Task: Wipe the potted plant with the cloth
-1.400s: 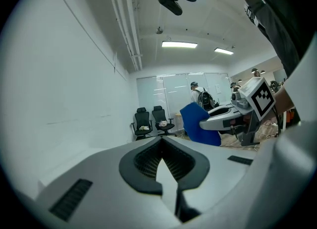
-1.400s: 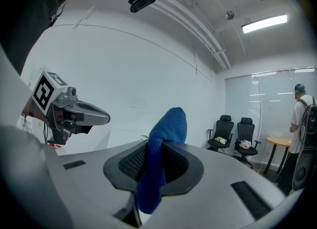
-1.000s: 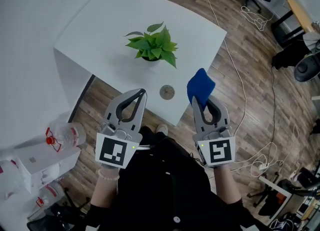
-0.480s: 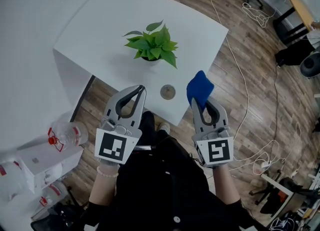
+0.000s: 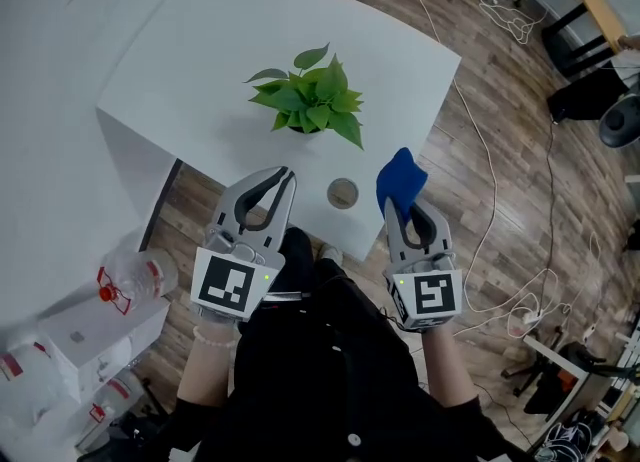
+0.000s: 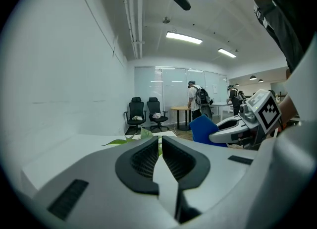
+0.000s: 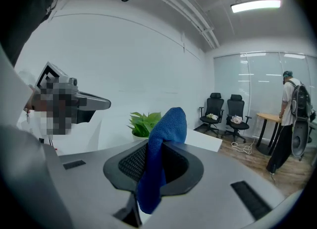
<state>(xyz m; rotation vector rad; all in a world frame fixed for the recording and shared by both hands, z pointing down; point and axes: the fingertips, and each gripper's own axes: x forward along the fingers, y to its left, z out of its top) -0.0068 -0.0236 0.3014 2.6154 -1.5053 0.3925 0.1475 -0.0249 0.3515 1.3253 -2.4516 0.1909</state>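
Left tongs (image 5: pixel 284 174): clenched, black pads pressed together with nothing between them; held level with the tabletop's near edge, tips toward the plant.
Right tongs (image 5: pixel 403 206): grasping the cloth, which is pinched between the pads; held beside the left tongs, well apart from them, at the tabletop's near right edge.
Plant (image 5: pixel 310 100): green and leafy, upright in a small pot in the middle of the tabletop; it stands beyond both tongs, between their two lines and nearer the left one; neither tongs nor cloth touches it.
Plant in the left gripper view: a few leaves (image 6: pixel 130 141) peek just over the shut tips (image 6: pixel 159 140).
Plant in the right gripper view: the leaves (image 7: pixel 144 123) show to the left of the cloth, farther off than it.
Cloth (image 5: pixel 401 175): blue, bunched; it stands up past the right tongs' tips and a fold hangs down between the pads (image 7: pixel 171 124); it is near the plant's right side but apart from it.
Tabletop (image 5: pixel 200 50): white, with a rounded far corner.
Round disc (image 5: pixel 343 193): flat on the tabletop between the two tongs, just on the near side of the plant.
Floor (image 5: pixel 500 150): wooden boards, with white cables (image 5: pixel 487 190) trailing over them to the right of the tabletop.
Plastic bottles (image 5: pixel 130 275): clear with red caps, low on the left beside a white box (image 5: pixel 95 330).
Office chairs (image 7: pixel 225 114): two black ones by the glass wall at the back.
Person with a backpack (image 7: pixel 290 119): standing at the far right by a small table.
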